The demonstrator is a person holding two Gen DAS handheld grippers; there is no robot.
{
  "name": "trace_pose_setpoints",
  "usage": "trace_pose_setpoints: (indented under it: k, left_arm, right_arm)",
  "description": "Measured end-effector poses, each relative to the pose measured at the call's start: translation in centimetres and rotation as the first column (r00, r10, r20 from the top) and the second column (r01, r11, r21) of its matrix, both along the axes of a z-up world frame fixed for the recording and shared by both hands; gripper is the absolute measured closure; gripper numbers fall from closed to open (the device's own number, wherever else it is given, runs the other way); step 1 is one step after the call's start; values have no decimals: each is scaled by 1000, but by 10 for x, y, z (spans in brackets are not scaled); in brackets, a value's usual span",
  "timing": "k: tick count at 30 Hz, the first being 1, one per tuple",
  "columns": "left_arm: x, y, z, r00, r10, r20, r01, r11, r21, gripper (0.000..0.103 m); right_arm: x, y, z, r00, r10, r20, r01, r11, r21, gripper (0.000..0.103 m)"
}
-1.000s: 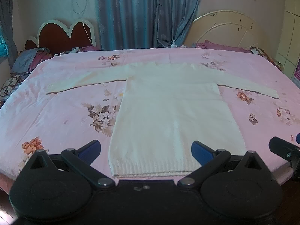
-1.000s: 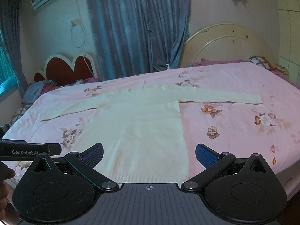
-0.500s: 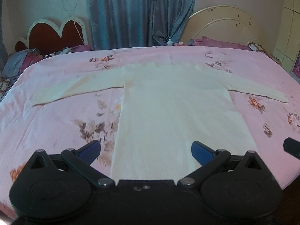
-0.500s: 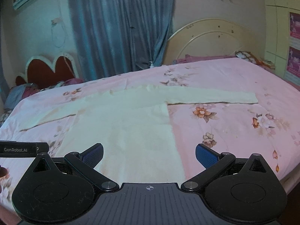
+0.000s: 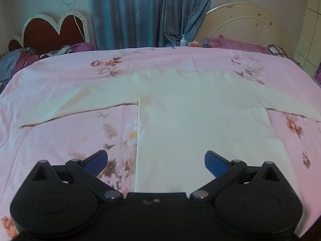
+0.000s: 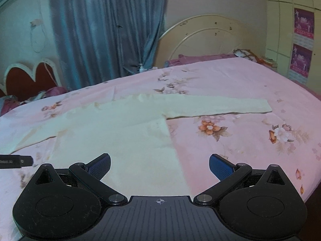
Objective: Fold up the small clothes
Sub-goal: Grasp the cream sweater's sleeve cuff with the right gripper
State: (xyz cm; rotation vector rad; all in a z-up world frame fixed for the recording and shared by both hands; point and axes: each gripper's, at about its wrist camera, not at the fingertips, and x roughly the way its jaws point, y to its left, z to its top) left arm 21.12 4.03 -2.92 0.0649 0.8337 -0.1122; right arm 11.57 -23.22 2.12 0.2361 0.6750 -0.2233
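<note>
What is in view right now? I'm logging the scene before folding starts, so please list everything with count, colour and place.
sweater: one, cream, flat on the bed, sleeves spread sideways
bedsheet: one, pink floral, under the sweater
curtains: blue-grey, behind the bed
heart-shaped headboard: one, red with white rim, far left
arched headboard: one, cream, far right
pump bottle: one, white, by the curtains
posters: two, purple, right wall
left gripper: open, over the sweater's side edge
right gripper: open, empty

Left claw [image 5: 156, 161] gapes wide, holding nothing; right claw [image 6: 159, 165] likewise, its 2 fingers spread.
</note>
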Motion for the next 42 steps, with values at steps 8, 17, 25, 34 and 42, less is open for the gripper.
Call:
trace_pose_setpoints:
  k: [8,17,25,34,42]
  left_arm:
    - [39,-21,-20,999,-37,-1,37,999,-12,0]
    - [94,-65,-43,1000,-11,12,11,1000,-15,3]
    - [135,-108,-70,999,-18,-29,19,1000,21,9]
    - [159,-125,-86,999,0,-53,4,997,76,9]
    - [172,-125,-93,997,14,-82,-8,997,74,17]
  right_arm:
    - [45,-56,-20,997,-68,-25,67,998,-13,0]
    - [102,-154,-59,991,-130,-29,131,991,18,0]
    - [130,-254,-97,962,-265,-67,270,959,81,1]
    - [143,-339,-140,901,-411,-141,433,874,222,41]
    - [166,-365,-143,888,-450,-92,459,859,228,42]
